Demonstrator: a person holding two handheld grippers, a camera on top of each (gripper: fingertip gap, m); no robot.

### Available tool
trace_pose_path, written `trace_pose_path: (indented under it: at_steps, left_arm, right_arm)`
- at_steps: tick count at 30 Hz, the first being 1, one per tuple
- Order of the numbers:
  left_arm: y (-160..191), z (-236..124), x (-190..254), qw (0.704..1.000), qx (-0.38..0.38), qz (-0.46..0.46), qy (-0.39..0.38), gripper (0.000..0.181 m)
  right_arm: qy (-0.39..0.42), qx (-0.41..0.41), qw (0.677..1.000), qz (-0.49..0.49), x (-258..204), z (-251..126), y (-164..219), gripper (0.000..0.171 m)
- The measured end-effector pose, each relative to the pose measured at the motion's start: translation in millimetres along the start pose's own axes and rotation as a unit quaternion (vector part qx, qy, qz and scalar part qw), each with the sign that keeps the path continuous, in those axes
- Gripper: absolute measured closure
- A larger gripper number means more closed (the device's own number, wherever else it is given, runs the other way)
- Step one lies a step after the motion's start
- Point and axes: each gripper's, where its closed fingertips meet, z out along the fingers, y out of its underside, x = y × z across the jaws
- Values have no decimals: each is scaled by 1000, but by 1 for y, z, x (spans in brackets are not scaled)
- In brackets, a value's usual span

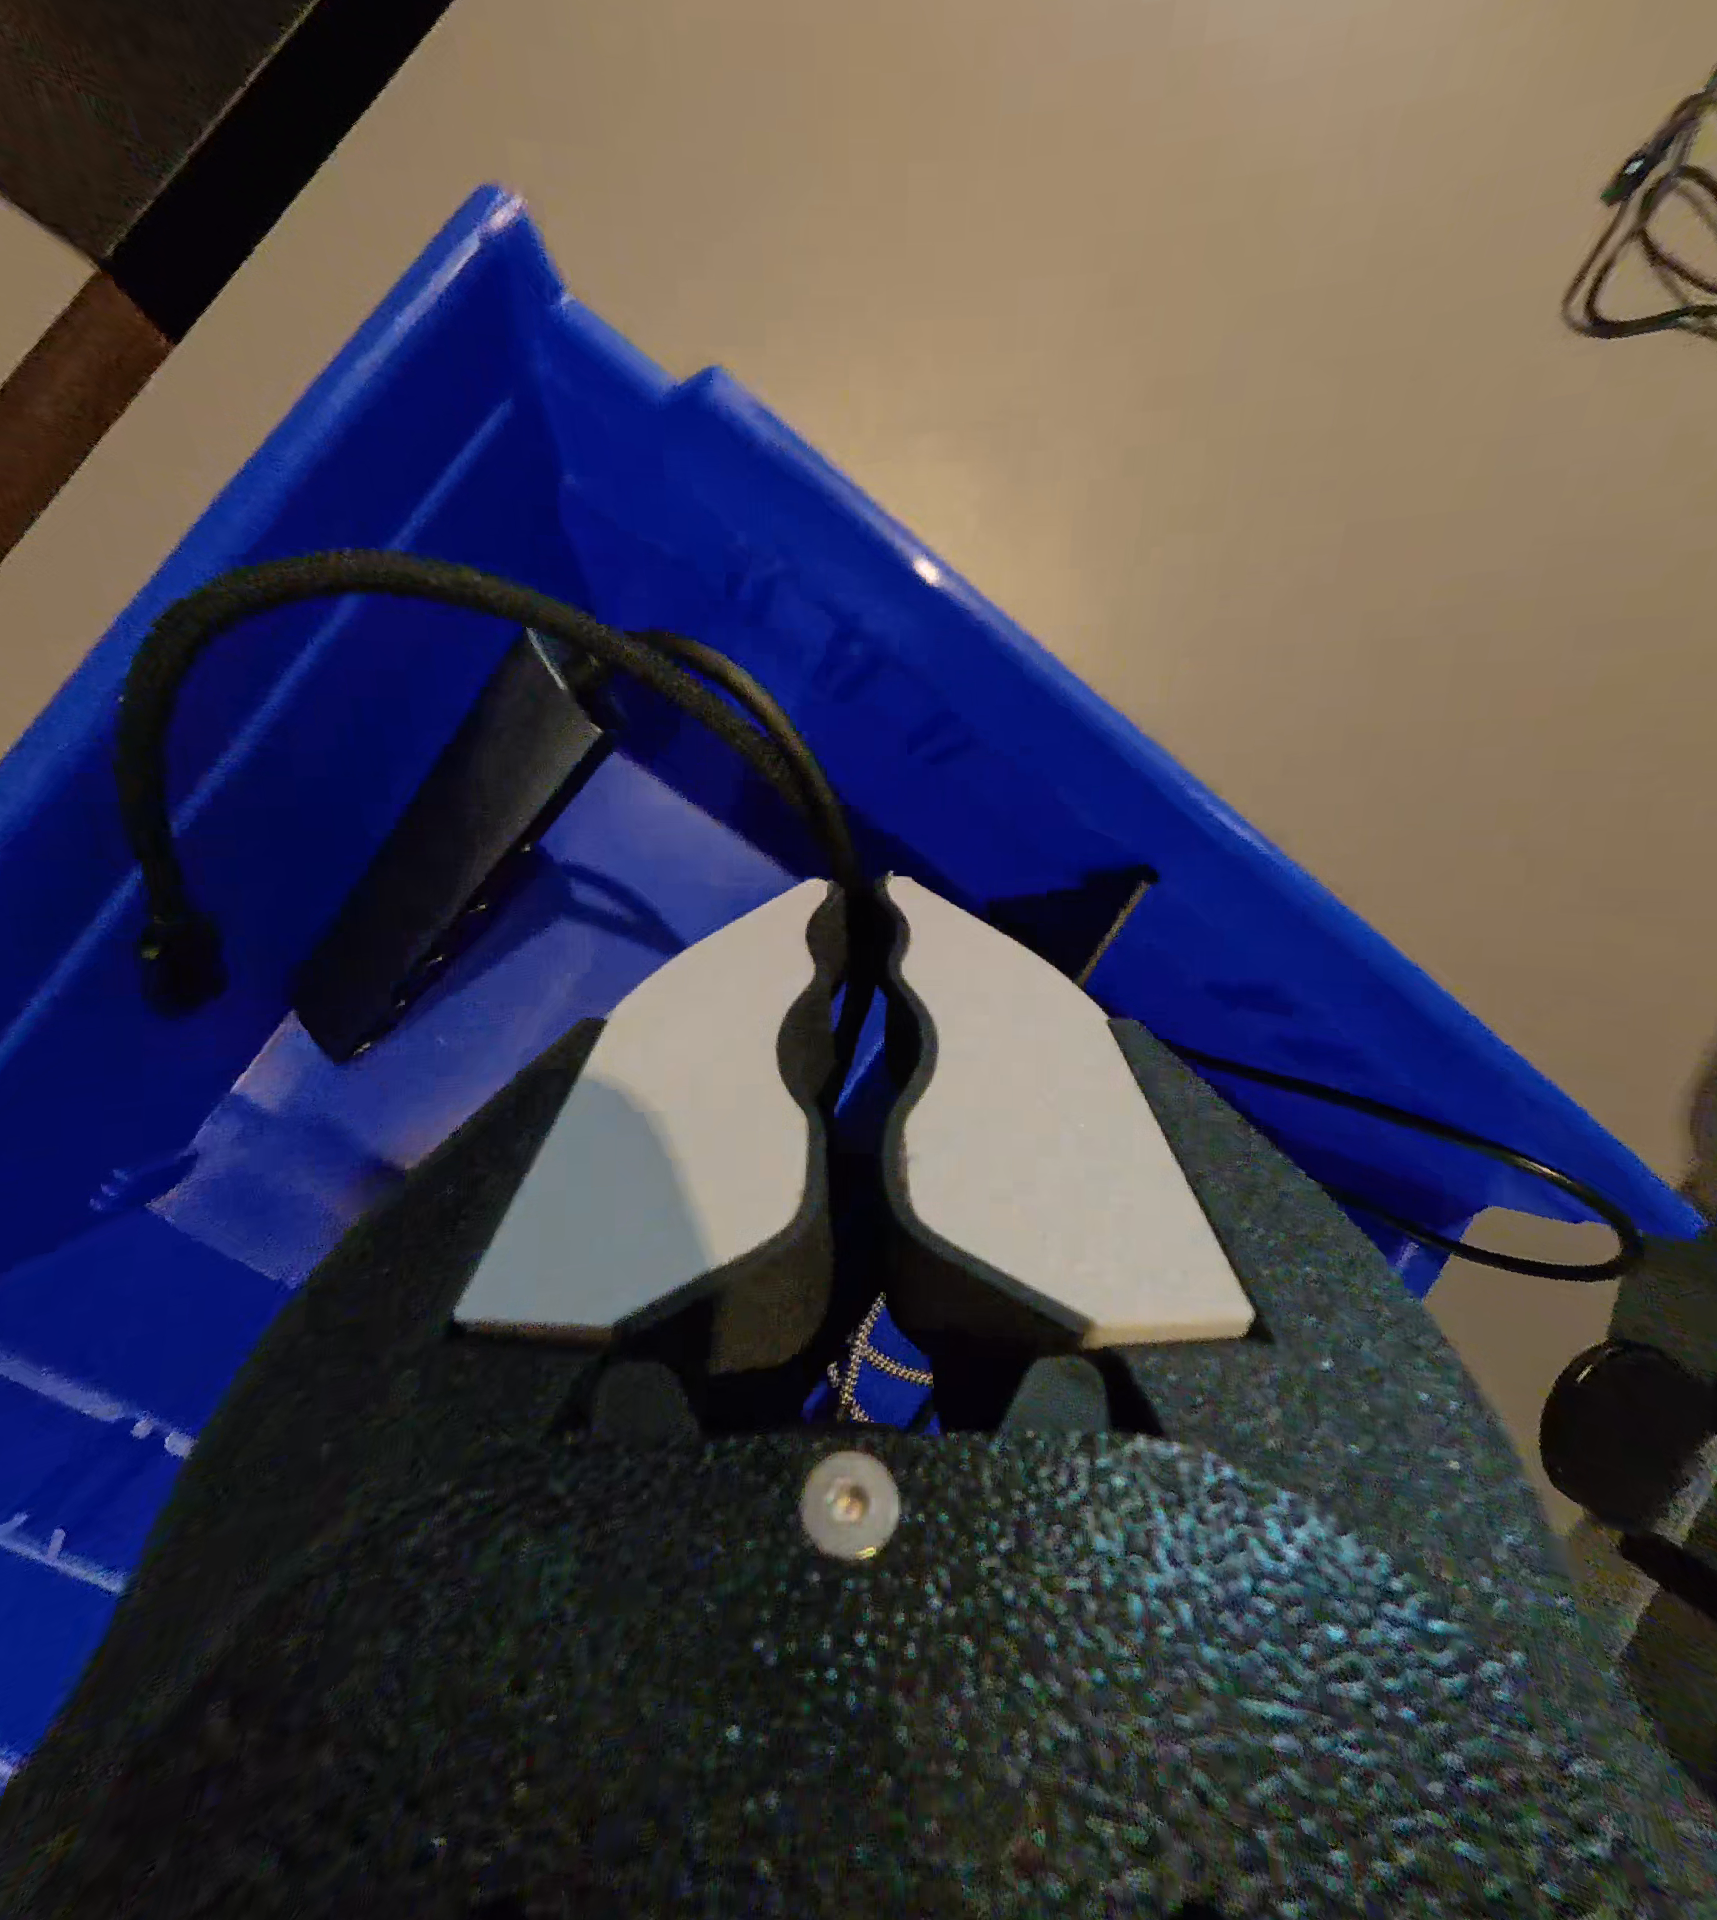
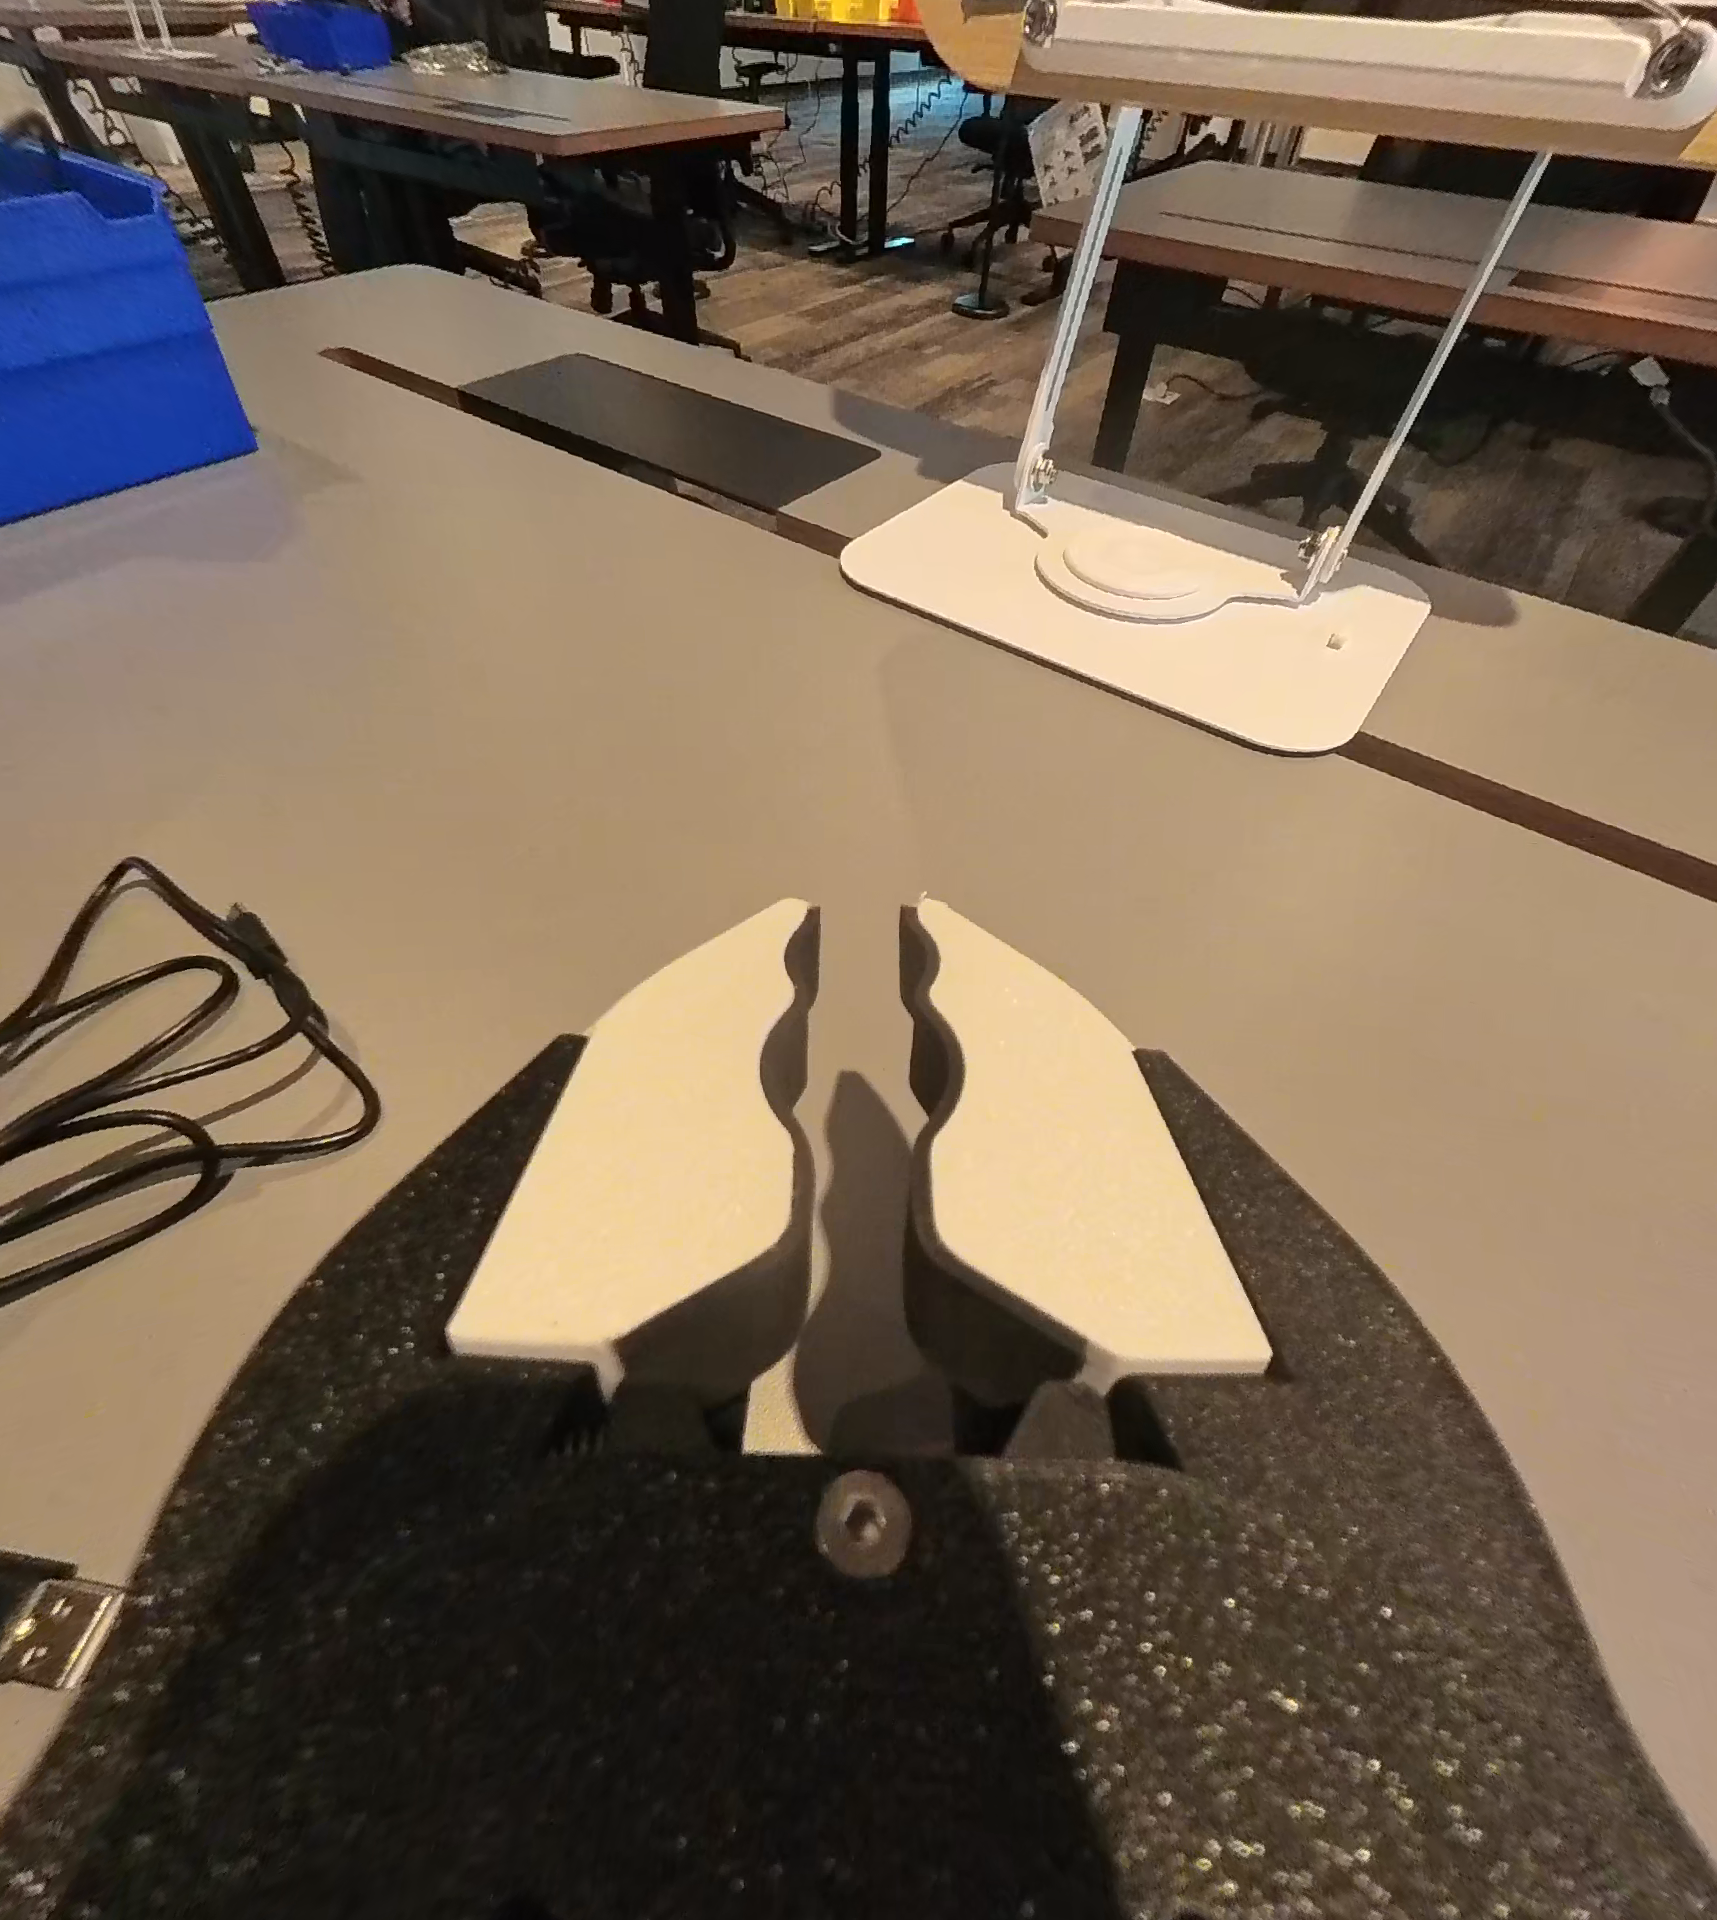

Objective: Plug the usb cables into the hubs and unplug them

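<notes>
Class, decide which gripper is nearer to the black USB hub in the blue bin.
Left. The left gripper is over the blue bin, shut on a thin black cable just beside the USB hub. The right gripper hovers over bare table, away from the bin.

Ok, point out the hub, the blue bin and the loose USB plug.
hub (image 1: 449,852), left wrist view, middle of its dark body.
blue bin (image 1: 989,675), left wrist view, inner wall.
USB plug (image 2: 69,1650), right wrist view, metal shell.

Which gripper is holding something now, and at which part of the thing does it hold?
The left gripper is shut on the thin black cable, at mid-length, above the blue bin. The right gripper is open and holds nothing.
</notes>
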Motion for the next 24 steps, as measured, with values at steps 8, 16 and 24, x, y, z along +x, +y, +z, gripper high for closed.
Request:
trace_pose_path:
  at_steps: [8, 16, 24]
  left_arm:
    - [-4, 6, 9, 998, -34, 48, -11, 177]
    - [10, 16, 4, 990, -104, 83, -43, 175]
    - [24, 17, 0, 981, -159, 100, -52, 175]
  right_arm:
    - [1, 0, 1000, -2, 0, 0, 0, 157]
    - [0, 0, 1000, -2, 0, 0, 0, 156]
    - [1, 0, 1000, -4, -1, 0, 0, 156]
